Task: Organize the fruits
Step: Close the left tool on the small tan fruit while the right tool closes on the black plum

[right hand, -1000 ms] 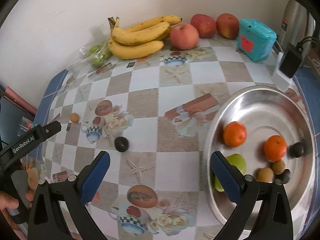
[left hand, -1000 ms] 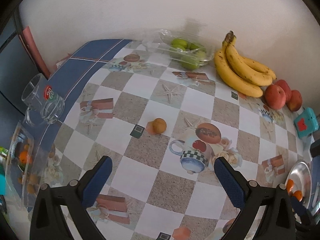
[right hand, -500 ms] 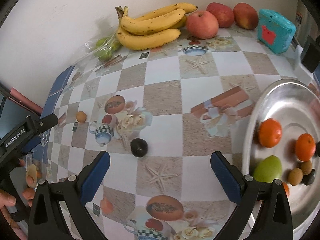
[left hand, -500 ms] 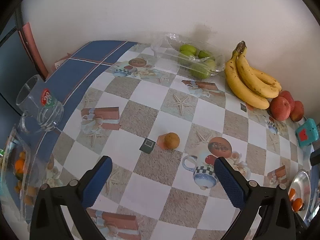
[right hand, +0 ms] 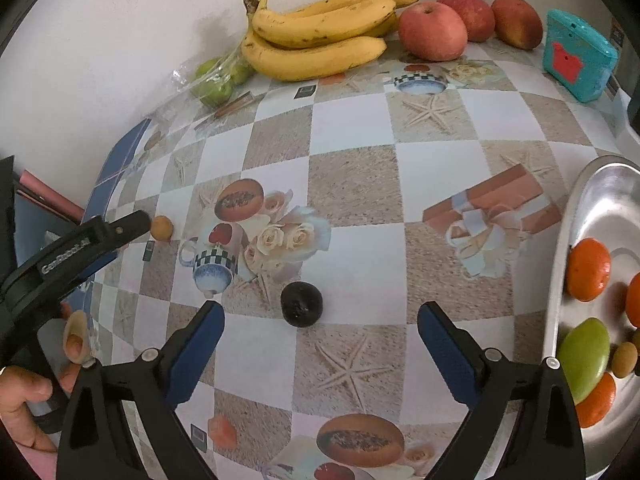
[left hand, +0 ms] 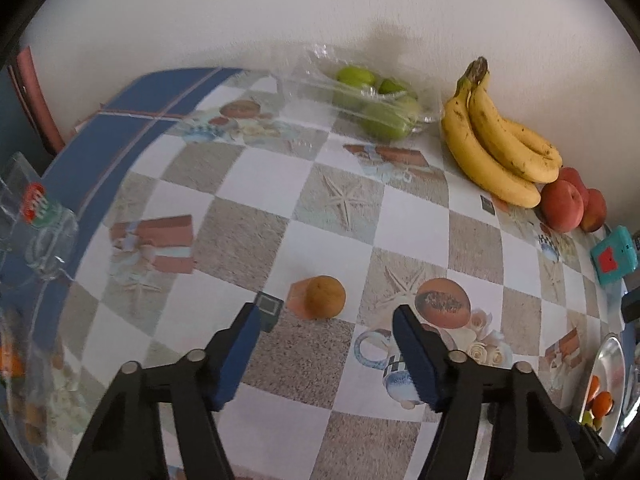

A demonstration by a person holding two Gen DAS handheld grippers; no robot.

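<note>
A: Biggest container first?

B: The steel tray (right hand: 576, 216) at the right edge of the table (right hand: 356, 184). In it I count 3 orange fruits, the far one (right hand: 588, 267) nearest the rim, 1 green fruit (right hand: 585, 358) and a small brown one (right hand: 624, 358); the rest runs out of frame.

A: And on the far side?

B: A clear plastic bag (left hand: 360, 92) against the wall (left hand: 280, 12) holds green fruits (left hand: 384, 120); the exact count is hard to tell through the wrap. Right of it lie a bunch of bananas (left hand: 496, 152), then 3 red apples (right hand: 433, 31), then a teal box (right hand: 578, 56). A glass mug (left hand: 38, 236) stands at the left edge.

A: The table itself?

B: A checked oilcloth with printed cups, starfish and gift boxes, and a blue border on the left.

A: Loose fruit?

B: 2 pieces. A small brown fruit (left hand: 325, 297) sits on the cloth just beyond the left gripper (left hand: 324, 312); its blue fingers have just been closing and stand partly spread, not touching the fruit. A dark round fruit (right hand: 301, 304) lies mid-table, just ahead of the right gripper (right hand: 318, 318), whose fingers are spread wide with nothing between them.

A: Anything of the person?

B: A hand (right hand: 28, 396) at the near left holds the left gripper's handle.
</note>
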